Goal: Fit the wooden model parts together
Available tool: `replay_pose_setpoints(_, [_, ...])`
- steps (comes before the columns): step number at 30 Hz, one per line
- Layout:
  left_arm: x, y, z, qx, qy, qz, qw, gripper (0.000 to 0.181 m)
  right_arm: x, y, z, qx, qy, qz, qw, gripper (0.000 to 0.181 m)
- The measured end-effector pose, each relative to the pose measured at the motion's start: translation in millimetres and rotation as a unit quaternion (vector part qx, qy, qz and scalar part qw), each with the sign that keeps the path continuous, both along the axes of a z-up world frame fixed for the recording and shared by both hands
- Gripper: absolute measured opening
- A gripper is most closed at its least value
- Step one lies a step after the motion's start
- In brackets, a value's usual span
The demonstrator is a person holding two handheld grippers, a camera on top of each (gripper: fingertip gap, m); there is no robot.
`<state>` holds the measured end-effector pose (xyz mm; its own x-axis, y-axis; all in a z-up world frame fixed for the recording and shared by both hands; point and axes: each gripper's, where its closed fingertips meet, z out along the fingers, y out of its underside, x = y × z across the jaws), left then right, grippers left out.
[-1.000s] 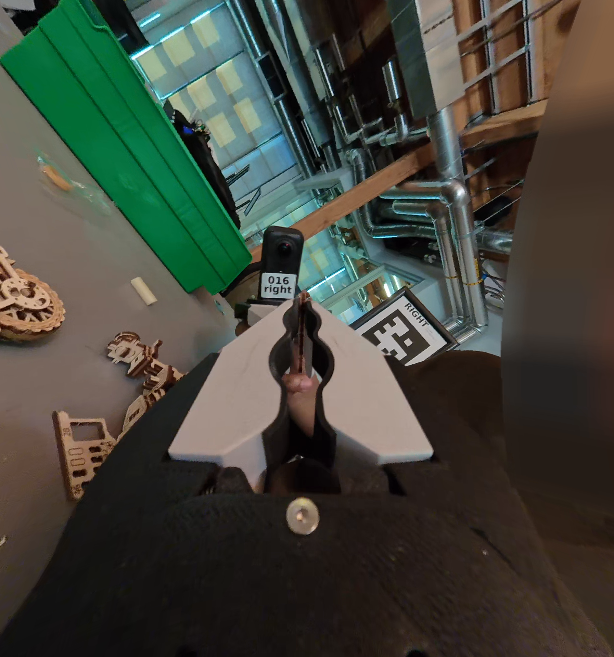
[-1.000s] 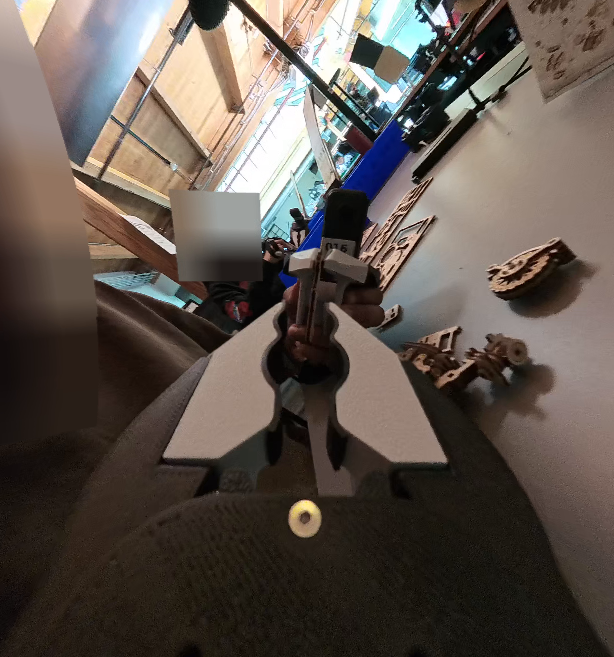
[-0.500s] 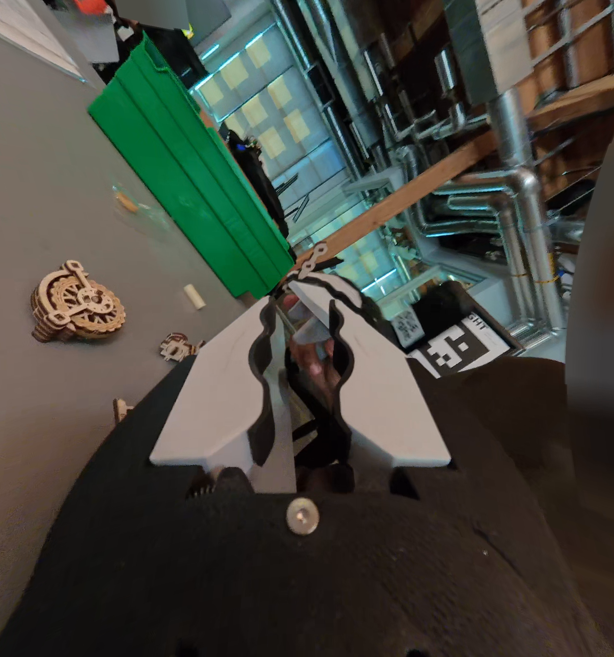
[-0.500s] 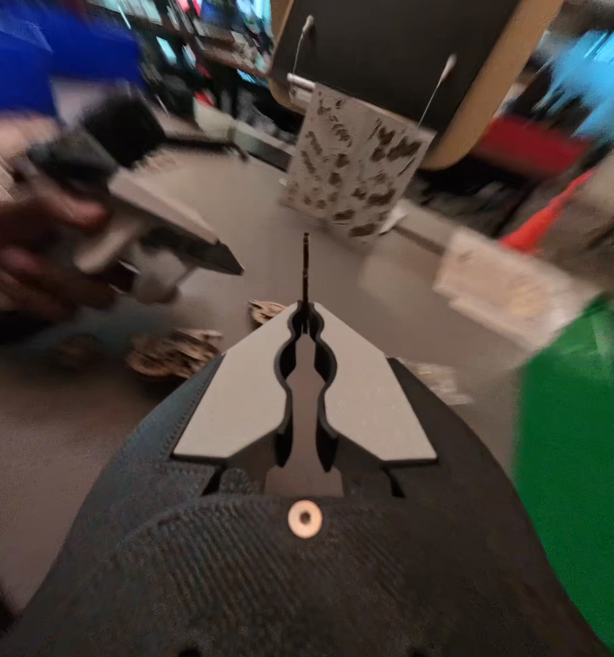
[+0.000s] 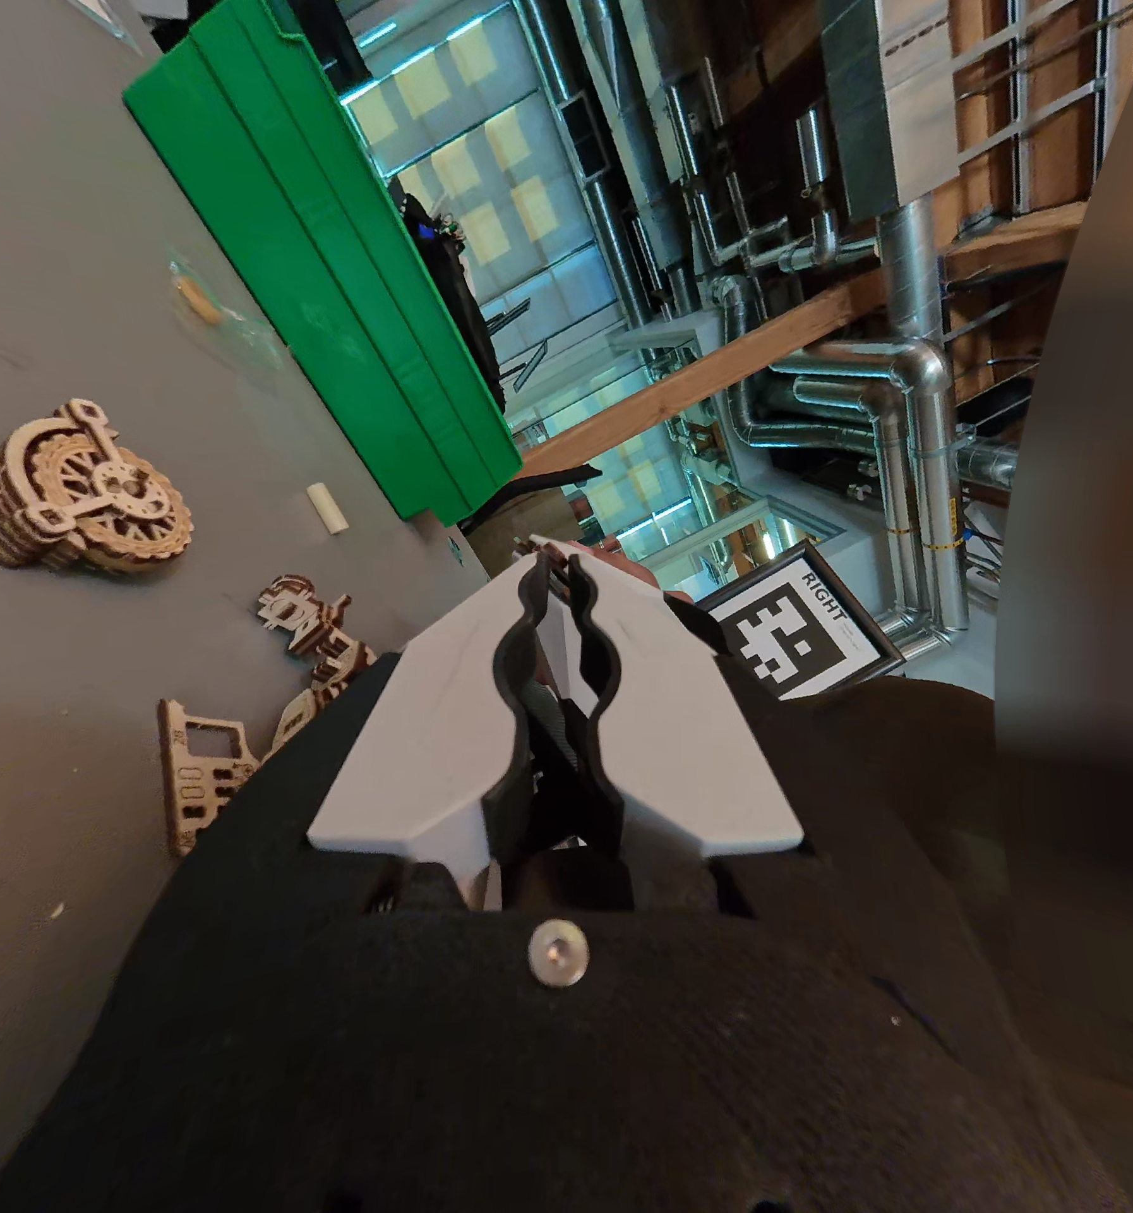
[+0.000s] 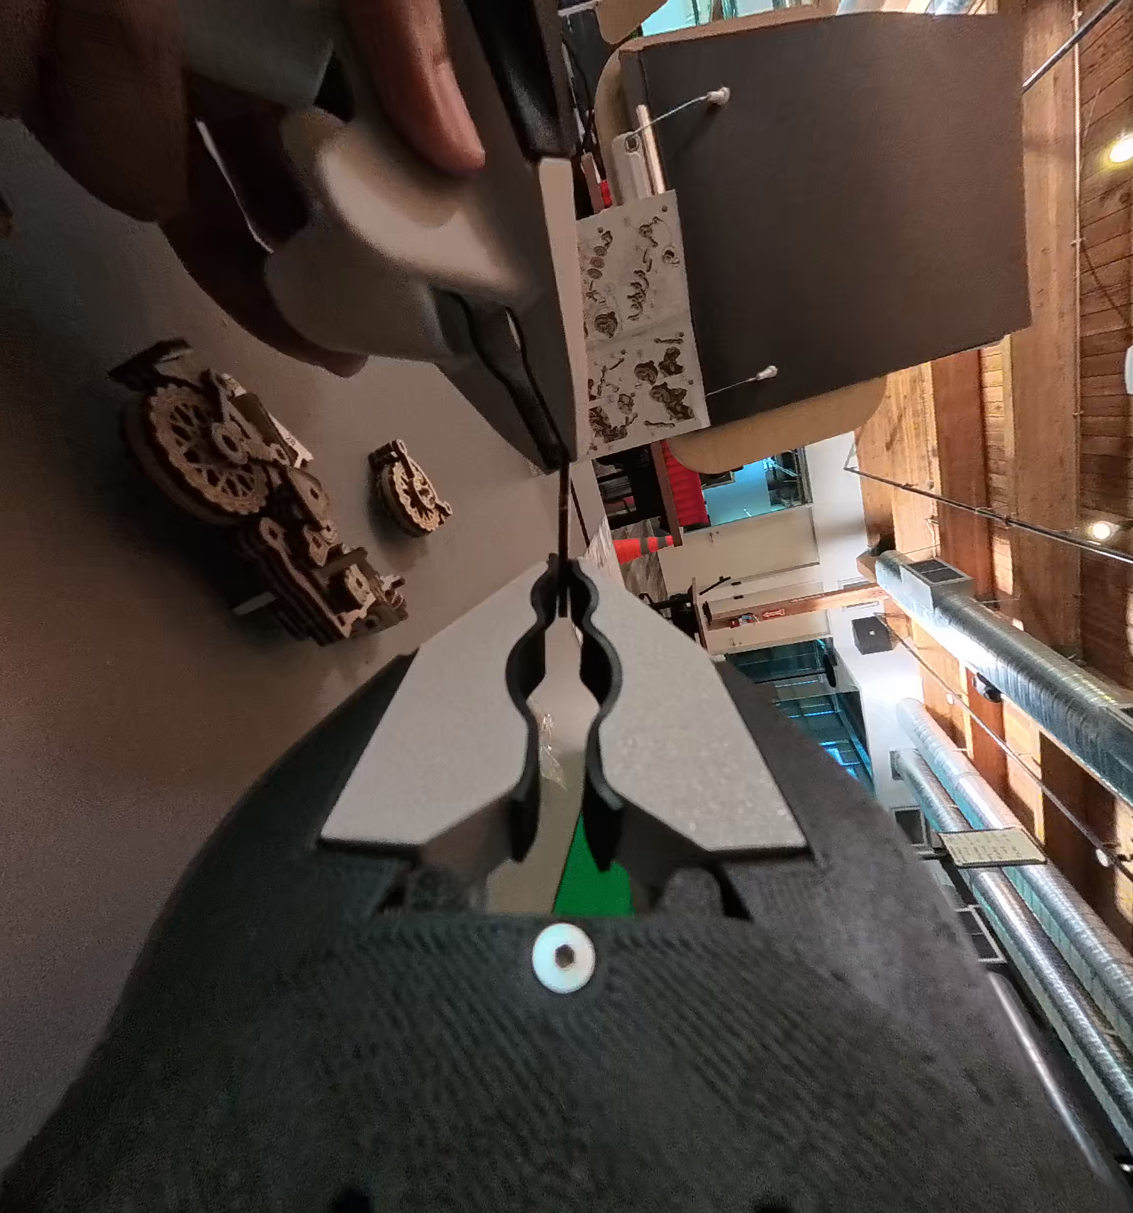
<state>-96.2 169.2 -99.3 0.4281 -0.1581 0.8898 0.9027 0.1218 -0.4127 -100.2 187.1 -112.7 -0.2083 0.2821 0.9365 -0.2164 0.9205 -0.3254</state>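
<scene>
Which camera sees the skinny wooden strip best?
The right wrist view: the thin wooden strip runs edge-on from the right gripper to the left gripper's tips. The left wrist view shows only a sliver at its fingertips.

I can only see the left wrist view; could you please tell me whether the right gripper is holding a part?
Observer: Yes. In the right wrist view, the right gripper is shut on a thin wooden strip, seen edge-on.
Operator: Where does its far end go?
Observer: It reaches the tip of the left gripper; I cannot tell whether that one grips it.
Operator: Anything behind them?
Observer: A printed sheet with part drawings stands against a dark board.
</scene>
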Motion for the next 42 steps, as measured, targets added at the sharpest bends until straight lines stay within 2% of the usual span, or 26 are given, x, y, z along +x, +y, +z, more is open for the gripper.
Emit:
replay_pose_setpoints(3, [-3, -1, -4, -0.012, 0.0, 0.006, 1.0, 0.002, 2, -2, -4, -0.025, -0.018, 0.014, 0.999, 0.002])
replay_pose_setpoints(9, [-6, -1, -11, -0.047, 0.035, 0.011, 0.998, 0.001, 9, -7, -12, -0.145, -0.107, 0.059, 0.982, 0.005])
replay_pose_setpoints(12, [-8, -2, -14, -0.066, 0.05, 0.02, 0.996, 0.0, 10, -6, -10, -0.228, -0.158, 0.072, 0.958, 0.011])
replay_pose_setpoints(18, [-5, 0, -16, -0.064, 0.041, 0.003, 0.997, 0.0, 9, -1, -1, -0.354, -0.221, 0.085, 0.905, 0.007])
replay_pose_setpoints(21, [1, 4, -16, -0.059, 0.031, -0.015, 0.998, 0.0, 12, -6, -1, -0.371, -0.239, 0.096, 0.892, 0.011])
replay_pose_setpoints(28, [12, 9, -17, -0.057, 0.033, -0.042, 0.997, 0.001, 14, -11, -8, -0.35, -0.244, 0.096, 0.899, 0.007])
replay_pose_setpoints(33, [13, 9, -17, -0.059, 0.032, -0.048, 0.997, 0.001, 15, -10, -7, -0.363, -0.257, 0.099, 0.89, 0.007])
replay_pose_setpoints(37, [-5, 3, -28, -0.116, 0.059, 0.008, 0.991, 0.017, 1, 10, -7, -0.389, -0.251, 0.052, 0.885, 0.007])
replay_pose_setpoints(42, [-15, -6, -40, -0.214, 0.17, 0.022, 0.962, 0.02, -11, 31, -26, -0.443, -0.309, -0.012, 0.842, 0.007])
